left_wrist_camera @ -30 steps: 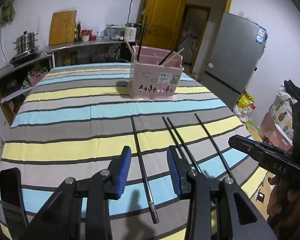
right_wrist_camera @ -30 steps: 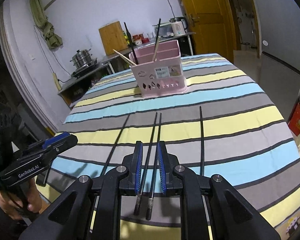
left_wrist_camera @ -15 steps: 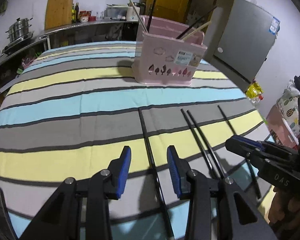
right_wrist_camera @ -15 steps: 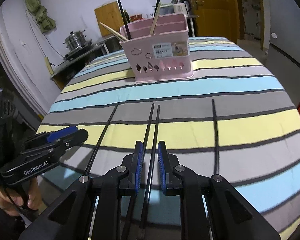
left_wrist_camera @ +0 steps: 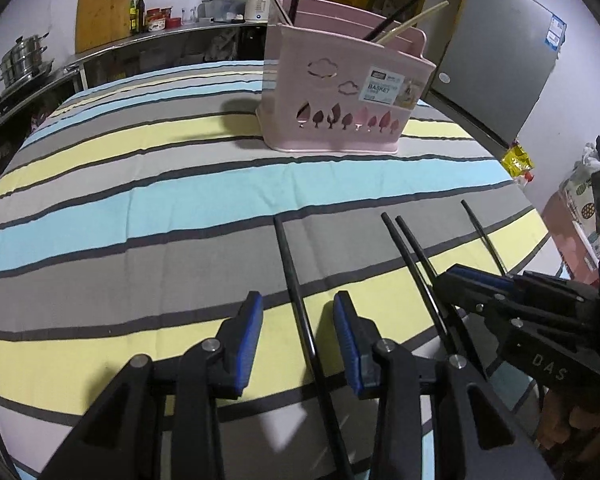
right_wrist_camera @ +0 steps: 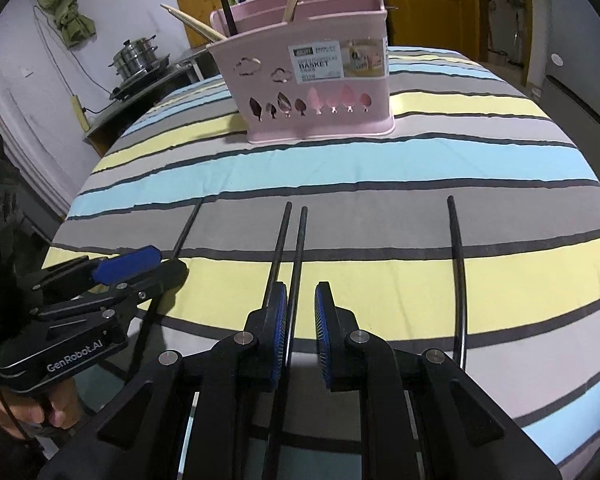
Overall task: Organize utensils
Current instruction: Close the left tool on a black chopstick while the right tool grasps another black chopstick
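Note:
Several black chopsticks lie on the striped tablecloth, pointing toward a pink utensil basket [left_wrist_camera: 340,92] that holds a few chopsticks. My left gripper [left_wrist_camera: 298,340] is open, its blue pads on either side of the leftmost chopstick [left_wrist_camera: 296,284], not closed on it. My right gripper [right_wrist_camera: 302,334] is open with a narrow gap over a pair of chopsticks [right_wrist_camera: 296,256]; one passes between the pads, the other lies at the left pad. A single chopstick [right_wrist_camera: 458,280] lies to its right. The basket also shows in the right wrist view [right_wrist_camera: 312,80].
The table has a blue, yellow and grey striped cloth [left_wrist_camera: 140,208]. A counter with steel pots [left_wrist_camera: 20,68] and a wooden board stands far left. A grey fridge [left_wrist_camera: 496,68] stands right, with bags on the floor beside it. The table edge is close on the right.
Both grippers have moved forward and lower along the chopsticks toward the basket. The left pads now straddle the leftmost chopstick; the right pads sit over the pair.

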`<action>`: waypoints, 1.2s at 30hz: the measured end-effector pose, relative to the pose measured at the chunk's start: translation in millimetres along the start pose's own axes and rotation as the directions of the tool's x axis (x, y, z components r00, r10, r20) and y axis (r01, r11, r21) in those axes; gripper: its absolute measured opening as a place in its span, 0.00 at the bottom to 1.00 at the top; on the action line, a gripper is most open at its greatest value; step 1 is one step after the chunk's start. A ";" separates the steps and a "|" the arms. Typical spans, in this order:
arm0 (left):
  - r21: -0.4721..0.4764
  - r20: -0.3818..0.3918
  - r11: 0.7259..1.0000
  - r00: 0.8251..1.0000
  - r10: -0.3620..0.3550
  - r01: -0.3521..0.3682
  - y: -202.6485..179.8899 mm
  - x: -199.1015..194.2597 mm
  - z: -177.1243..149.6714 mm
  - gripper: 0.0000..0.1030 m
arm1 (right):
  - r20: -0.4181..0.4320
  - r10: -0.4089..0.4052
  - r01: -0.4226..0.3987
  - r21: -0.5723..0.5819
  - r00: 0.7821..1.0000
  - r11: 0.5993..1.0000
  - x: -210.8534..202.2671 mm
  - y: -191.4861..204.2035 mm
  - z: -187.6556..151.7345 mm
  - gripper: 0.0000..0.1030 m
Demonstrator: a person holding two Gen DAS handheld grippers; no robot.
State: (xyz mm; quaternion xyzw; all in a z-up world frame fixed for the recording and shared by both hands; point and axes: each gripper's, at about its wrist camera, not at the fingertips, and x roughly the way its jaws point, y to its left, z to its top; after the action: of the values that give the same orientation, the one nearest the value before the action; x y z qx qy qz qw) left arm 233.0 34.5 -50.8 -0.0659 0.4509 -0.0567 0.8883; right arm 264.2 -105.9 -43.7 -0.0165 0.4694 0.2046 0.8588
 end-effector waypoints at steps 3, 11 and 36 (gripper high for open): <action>0.020 0.005 1.000 1.000 0.017 -0.017 -1.9 1.5 -0.5 0.35 | -0.005 -0.015 0.015 -0.009 1.000 1.000 3.8 1.4 2.8 0.12; 0.080 0.013 0.995 0.998 0.063 -0.064 -10.4 5.8 0.9 0.33 | -0.018 -0.054 0.053 -0.034 0.998 0.998 7.7 5.9 5.5 0.08; 0.022 0.020 0.999 0.999 -0.026 0.026 -7.3 -18.8 20.4 0.05 | 0.041 0.026 -0.027 0.024 0.999 0.999 -25.3 -2.7 23.2 0.05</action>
State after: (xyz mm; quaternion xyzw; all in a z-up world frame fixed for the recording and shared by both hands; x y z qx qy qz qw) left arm 238.1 31.7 -22.7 -0.0626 0.4403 -0.0726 0.8927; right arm 271.7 -111.7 -10.6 0.0044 0.4546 0.2103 0.8655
